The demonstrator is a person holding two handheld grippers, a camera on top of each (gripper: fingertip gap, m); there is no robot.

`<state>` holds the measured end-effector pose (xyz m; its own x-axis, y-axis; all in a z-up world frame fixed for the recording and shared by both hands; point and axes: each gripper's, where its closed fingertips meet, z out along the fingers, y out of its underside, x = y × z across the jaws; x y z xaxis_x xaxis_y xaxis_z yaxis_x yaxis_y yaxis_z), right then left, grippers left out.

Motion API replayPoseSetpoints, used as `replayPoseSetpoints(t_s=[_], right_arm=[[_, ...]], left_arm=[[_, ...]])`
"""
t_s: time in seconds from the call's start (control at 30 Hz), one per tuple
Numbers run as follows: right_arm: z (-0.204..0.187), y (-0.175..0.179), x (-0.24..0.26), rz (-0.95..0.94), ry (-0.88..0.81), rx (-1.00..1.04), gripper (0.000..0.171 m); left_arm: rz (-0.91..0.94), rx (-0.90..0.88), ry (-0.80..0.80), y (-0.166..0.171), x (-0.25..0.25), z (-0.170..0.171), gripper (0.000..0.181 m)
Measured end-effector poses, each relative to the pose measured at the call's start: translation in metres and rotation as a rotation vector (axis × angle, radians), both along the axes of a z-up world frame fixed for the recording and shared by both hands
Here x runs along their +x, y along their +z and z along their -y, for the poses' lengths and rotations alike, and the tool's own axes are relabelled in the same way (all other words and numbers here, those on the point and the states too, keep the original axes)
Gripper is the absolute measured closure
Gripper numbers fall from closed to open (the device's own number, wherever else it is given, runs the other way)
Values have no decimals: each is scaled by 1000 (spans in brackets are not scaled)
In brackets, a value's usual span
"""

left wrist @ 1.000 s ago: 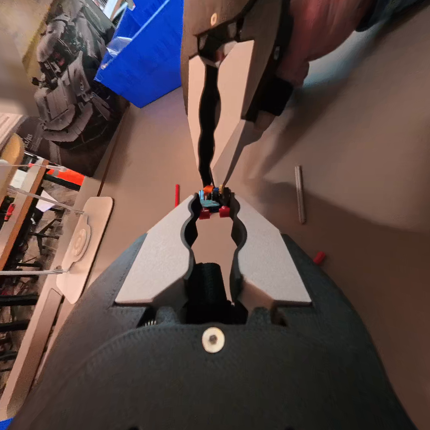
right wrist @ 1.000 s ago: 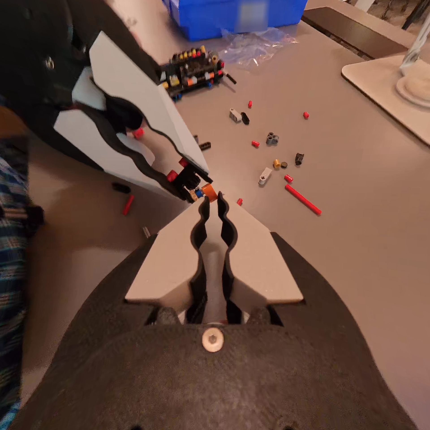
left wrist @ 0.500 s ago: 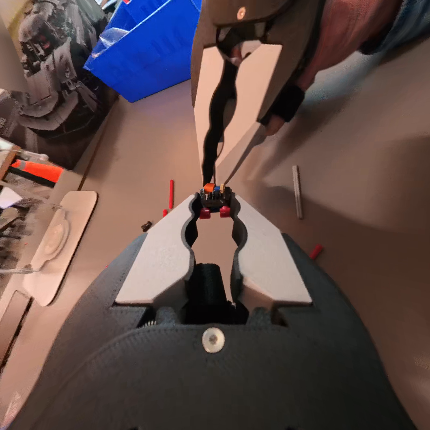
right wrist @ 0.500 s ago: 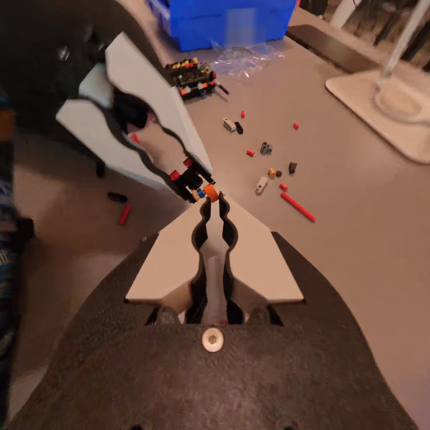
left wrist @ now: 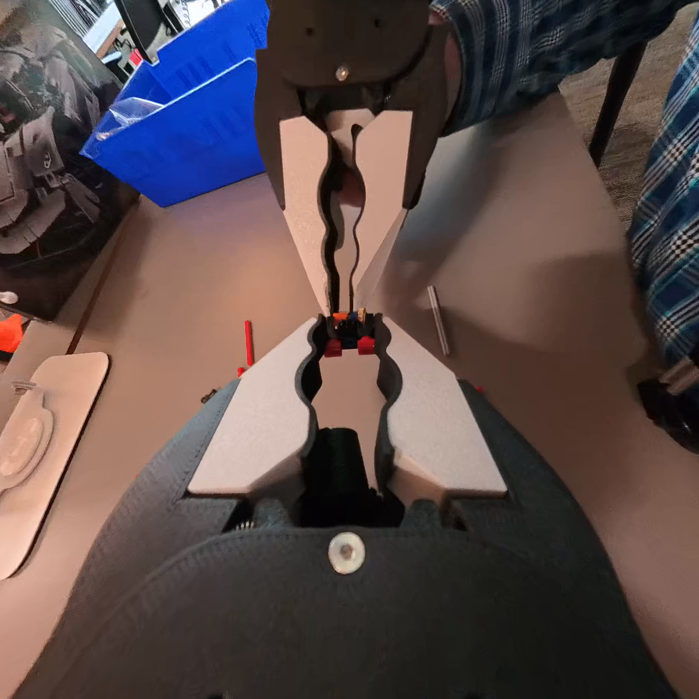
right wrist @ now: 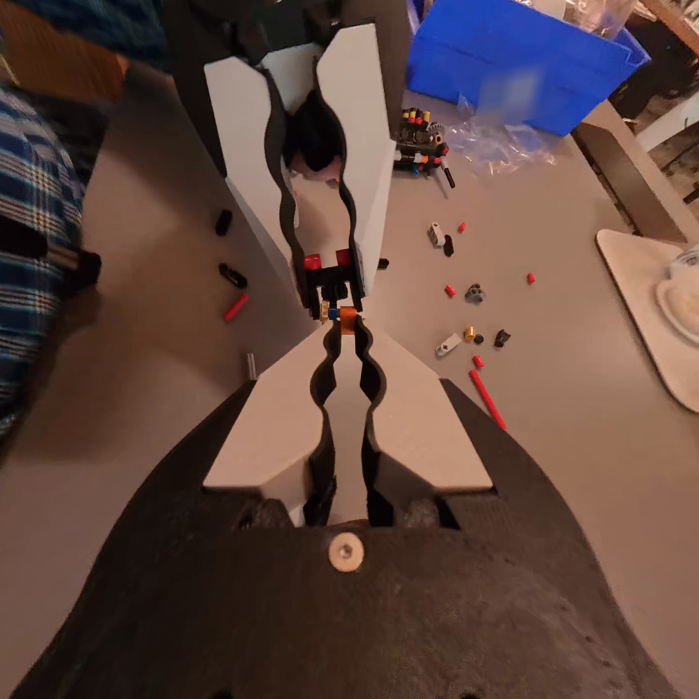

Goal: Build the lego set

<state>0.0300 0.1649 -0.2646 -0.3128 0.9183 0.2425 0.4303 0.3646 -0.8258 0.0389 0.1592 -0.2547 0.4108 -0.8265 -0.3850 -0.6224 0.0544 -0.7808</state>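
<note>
The left gripper is clamped on a small black lego assembly, gripping it by its two sides at the fingertips. Two red pins project from the assembly toward the gripper body. The assembly is held above the table, not resting on it.

The right gripper faces the left gripper tip to tip. Its fingers are nearly together and pinch an orange sleeve at the tips. The sleeve sits on the end of the assembly, in line with a blue piece and a tan gear.

Loose parts lie on the table to the right of the grippers in the right wrist view: a long red rod, short red pins, a grey connector and small black pieces. A larger built block stands farther off, beside a clear plastic bag and a blue bin. A grey rod lies near the person's plaid sleeve. A flat pale stand base rests at the table edge.
</note>
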Motion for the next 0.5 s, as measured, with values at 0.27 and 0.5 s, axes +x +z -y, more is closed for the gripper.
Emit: replayPoseSetpoints(t_s=[0.27,0.5], right_arm=[[-14,-1,-4,-32,-178,-180,168],[-30,10,-5,-71,-269,-158,168]], left_arm=[[-94,137,87,1,-2,-11,157],[-125,95,77,-26,3,-4,157]])
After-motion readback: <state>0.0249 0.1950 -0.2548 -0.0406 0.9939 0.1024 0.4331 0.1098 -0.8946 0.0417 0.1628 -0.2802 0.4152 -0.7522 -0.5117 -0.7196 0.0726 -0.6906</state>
